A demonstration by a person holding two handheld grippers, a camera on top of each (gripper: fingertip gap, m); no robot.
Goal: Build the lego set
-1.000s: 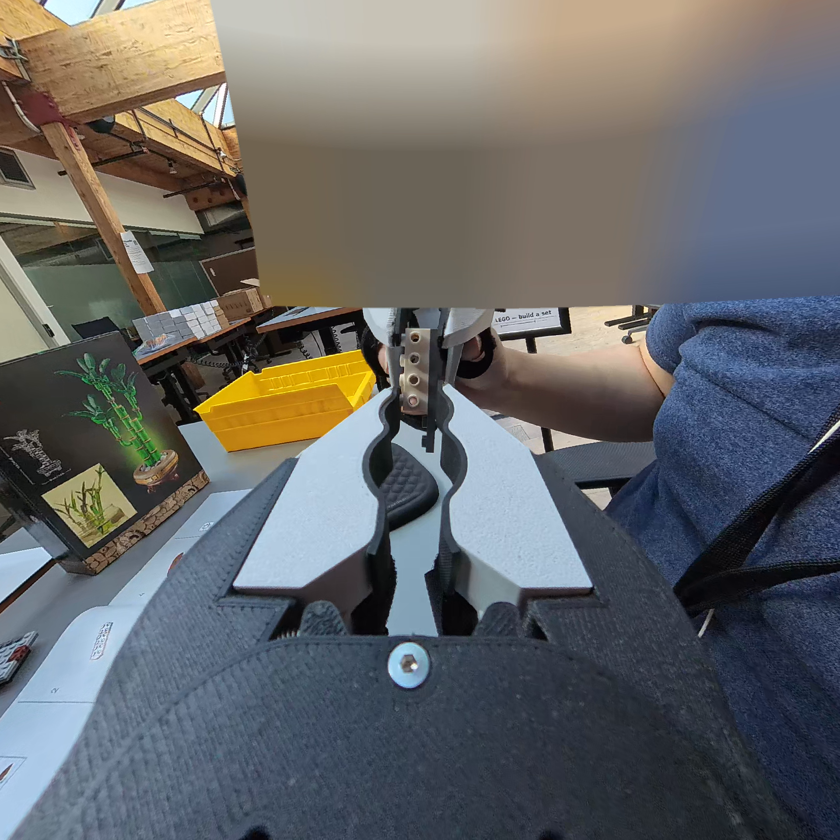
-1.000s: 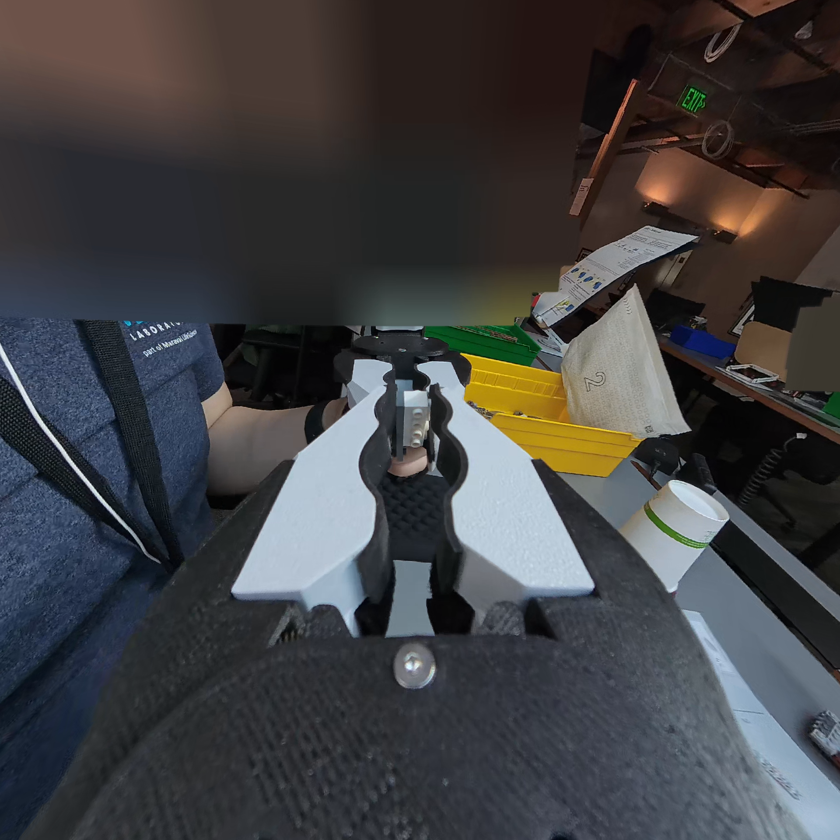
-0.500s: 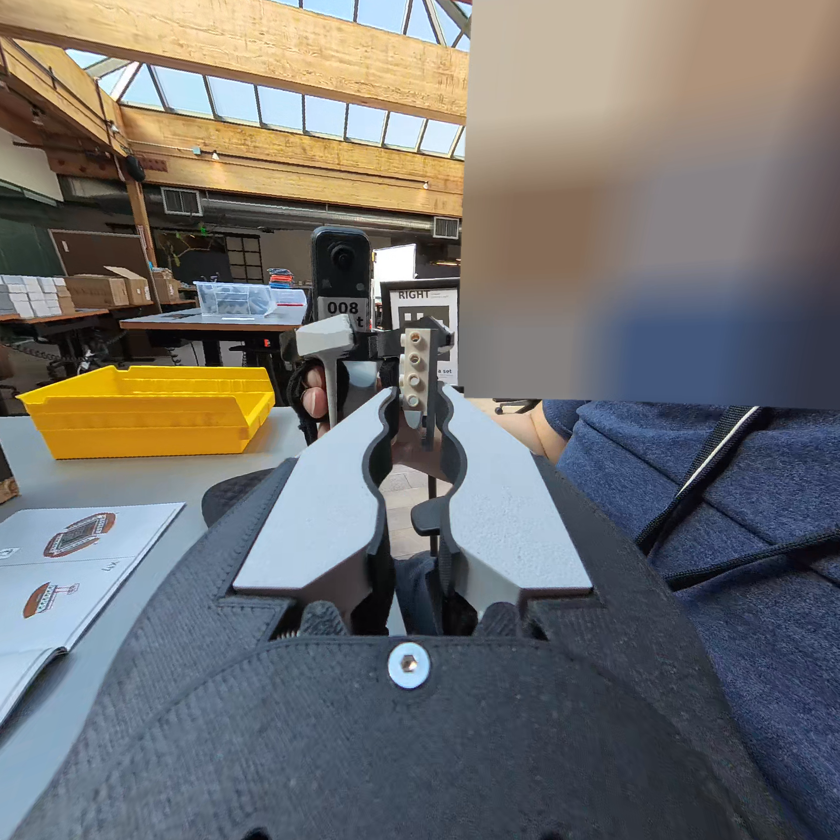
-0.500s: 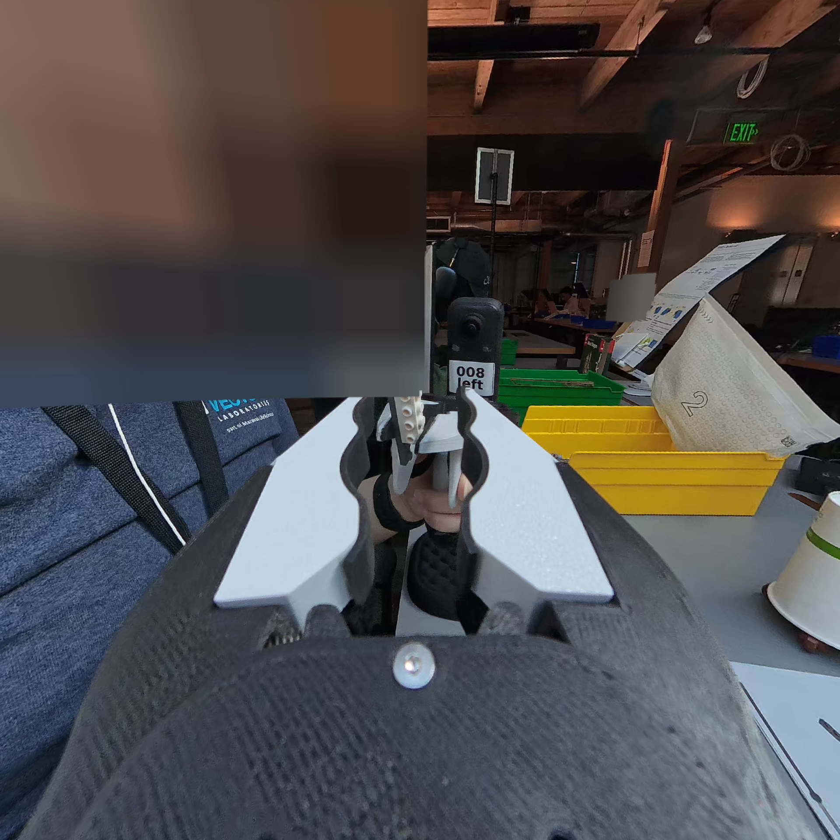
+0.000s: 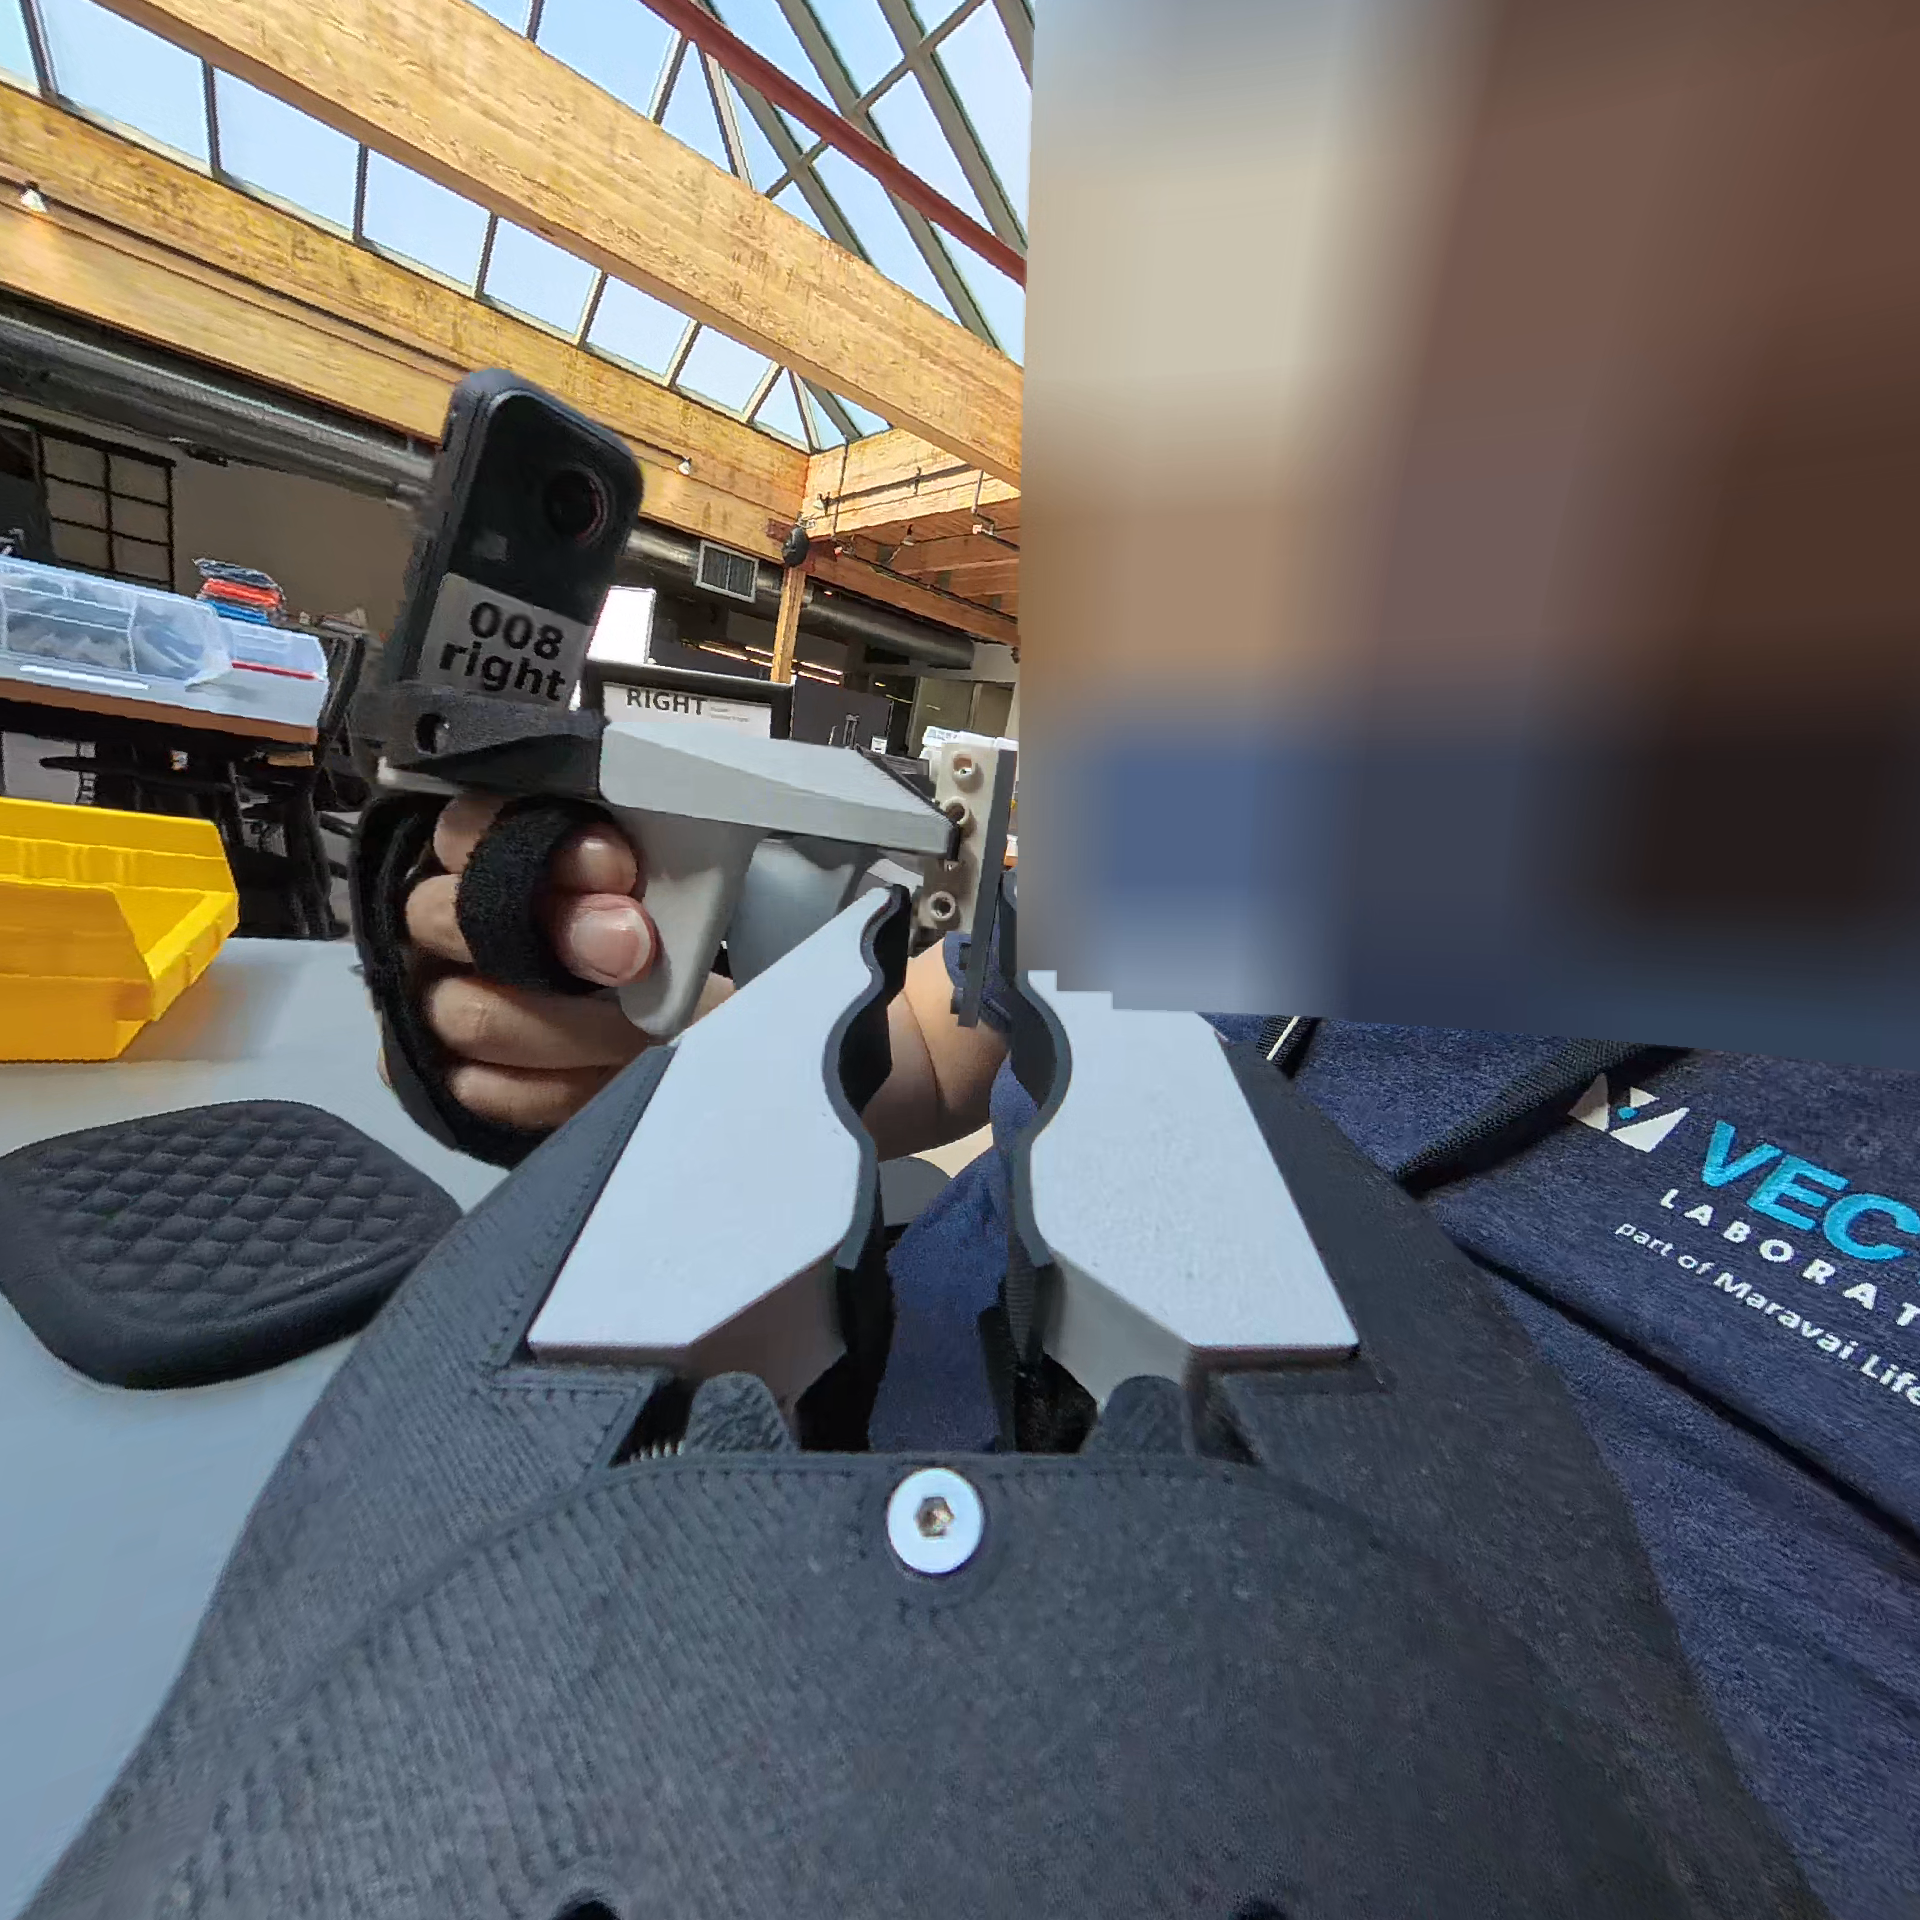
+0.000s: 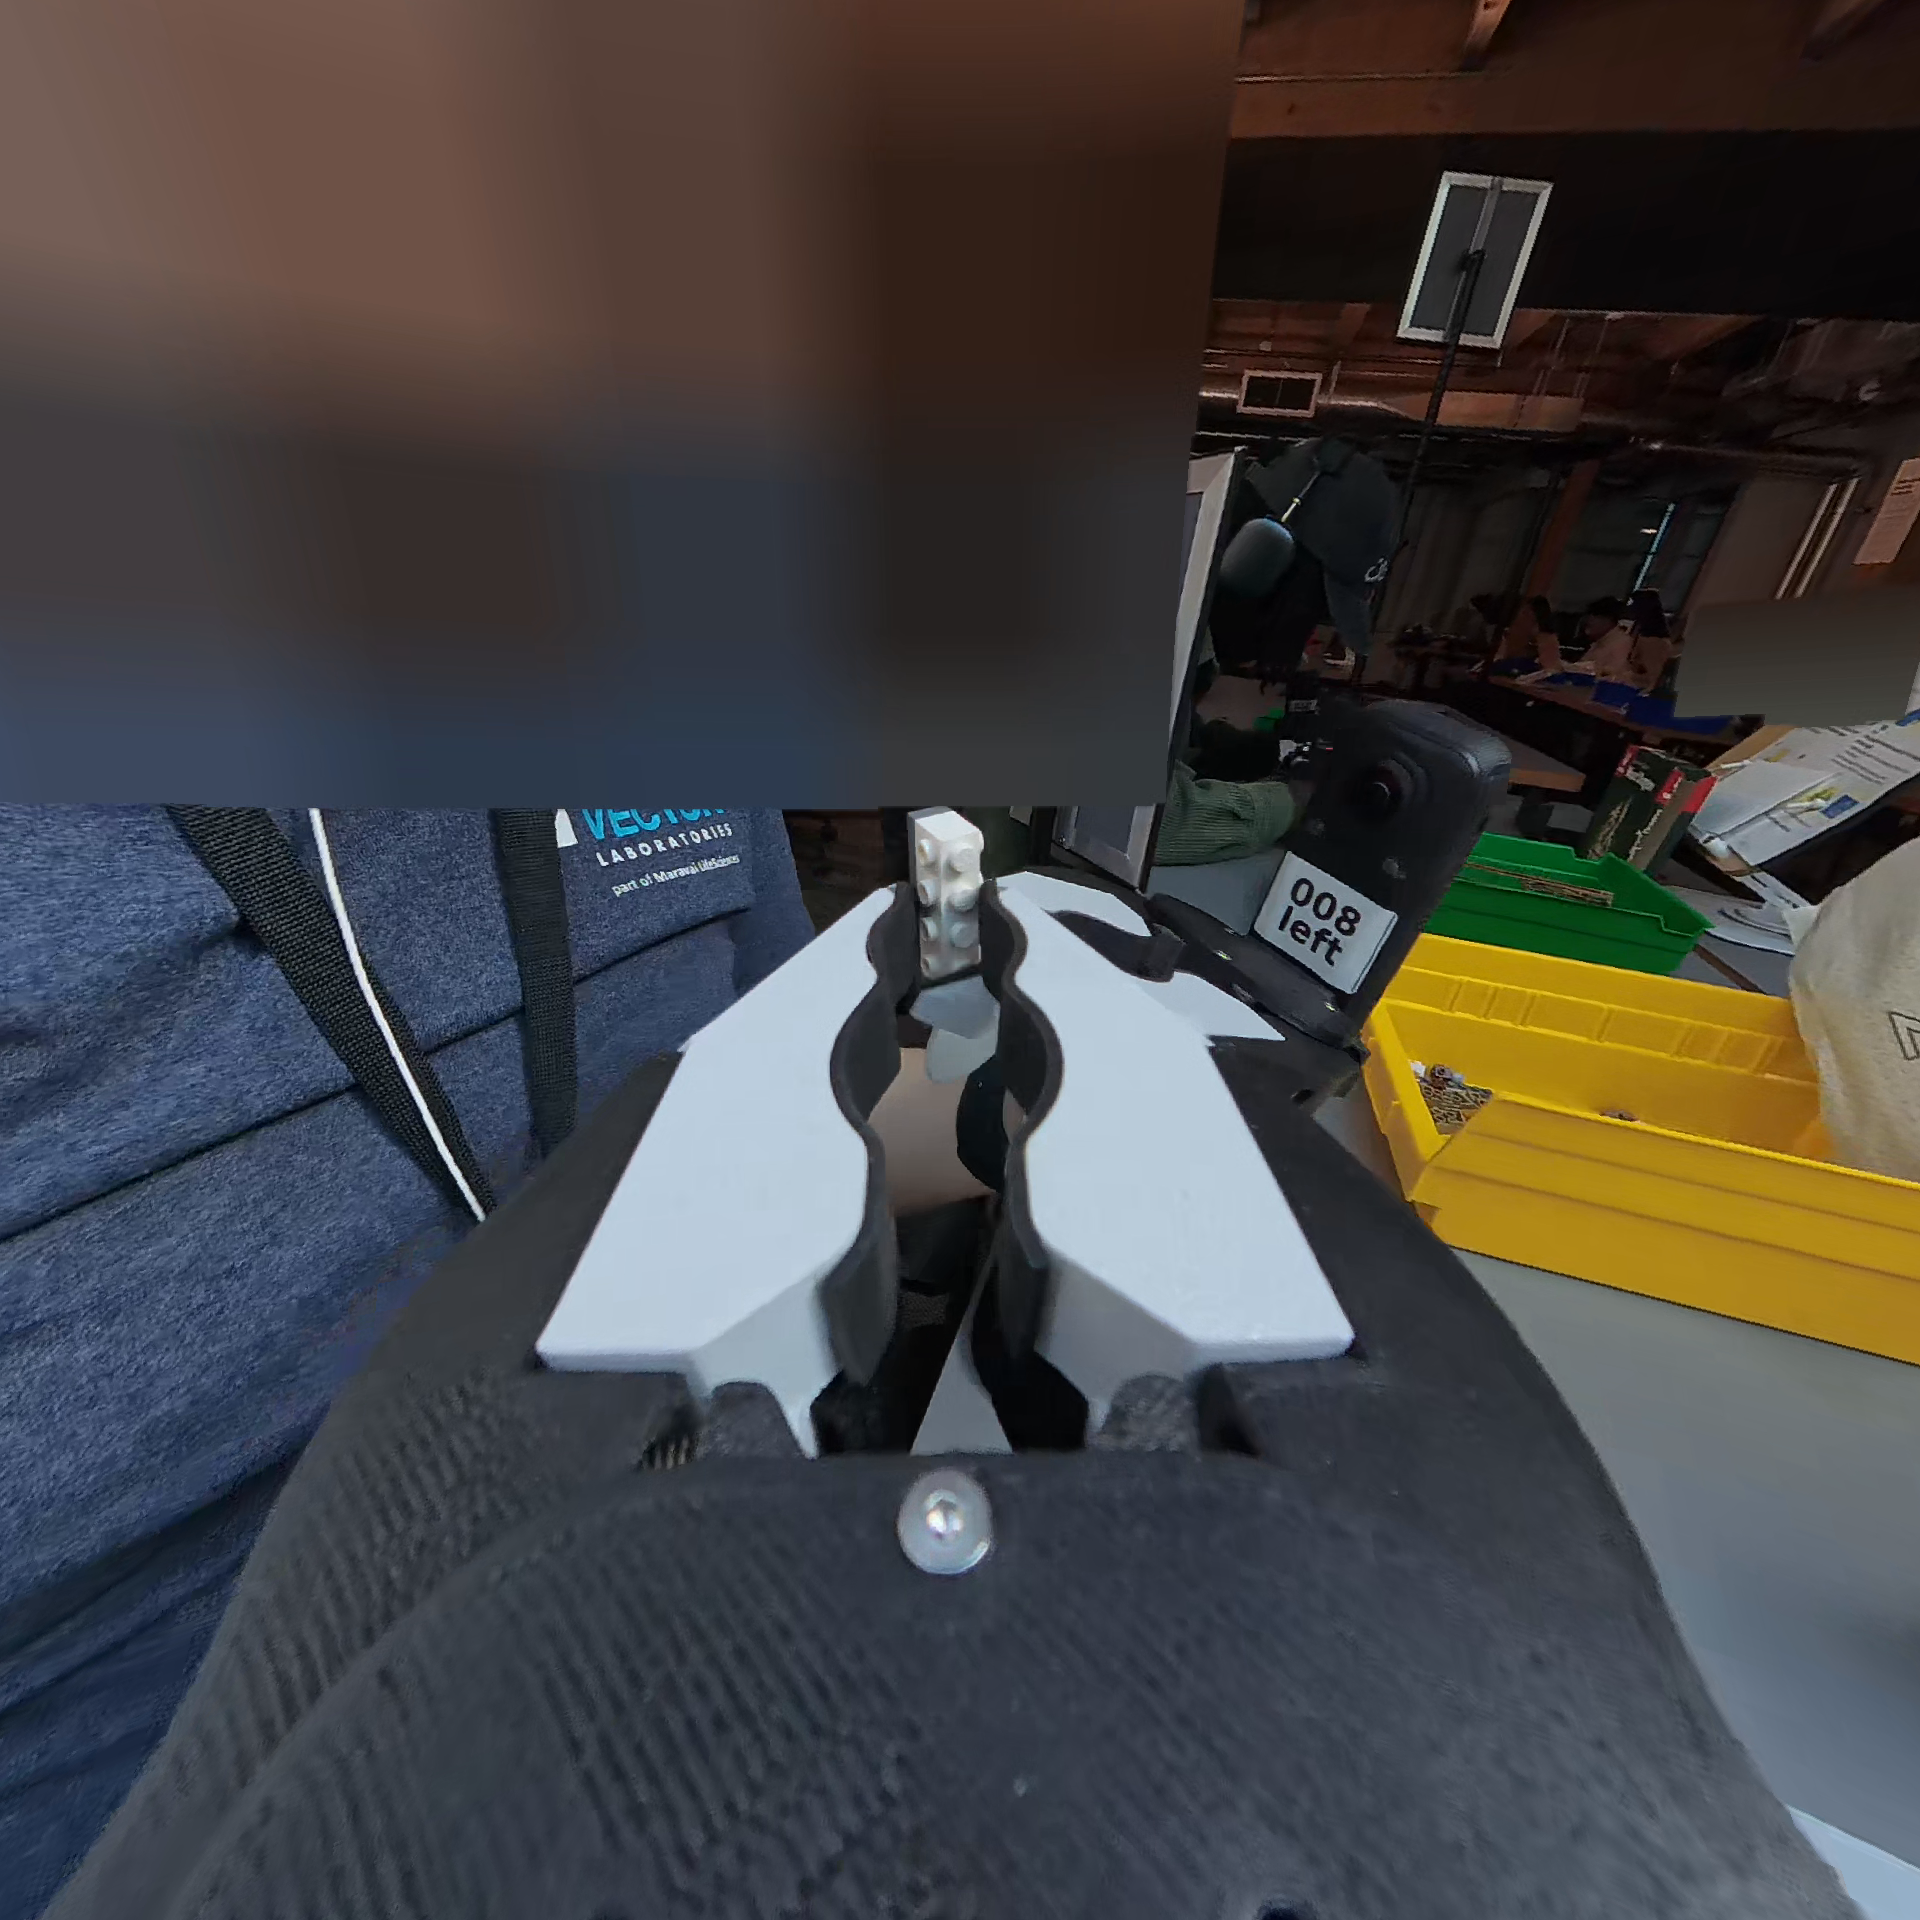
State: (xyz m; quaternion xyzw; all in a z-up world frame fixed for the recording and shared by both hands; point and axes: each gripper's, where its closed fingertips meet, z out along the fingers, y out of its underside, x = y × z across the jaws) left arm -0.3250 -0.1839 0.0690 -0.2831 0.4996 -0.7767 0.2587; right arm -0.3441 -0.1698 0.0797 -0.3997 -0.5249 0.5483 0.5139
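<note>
A small lego assembly, a white studded brick backed by a dark grey plate, is held in the air in front of the person's chest. My left gripper is shut across its lower part. My right gripper comes in from the left and clamps its upper part. In the right wrist view my right gripper is shut on the white brick, studs facing the camera. The left gripper's camera shows just to its right.
The person's blue shirt is close behind the piece. On the grey table are a yellow bin, a green bin and a paper bag. A black pad and another yellow bin lie to the left. My left and right fingertips are right by each other.
Both grippers have swung round with the assembly between them. My right gripper was slightly wider half a second ago and has closed on the white brick. My left gripper's opening is unchanged.
</note>
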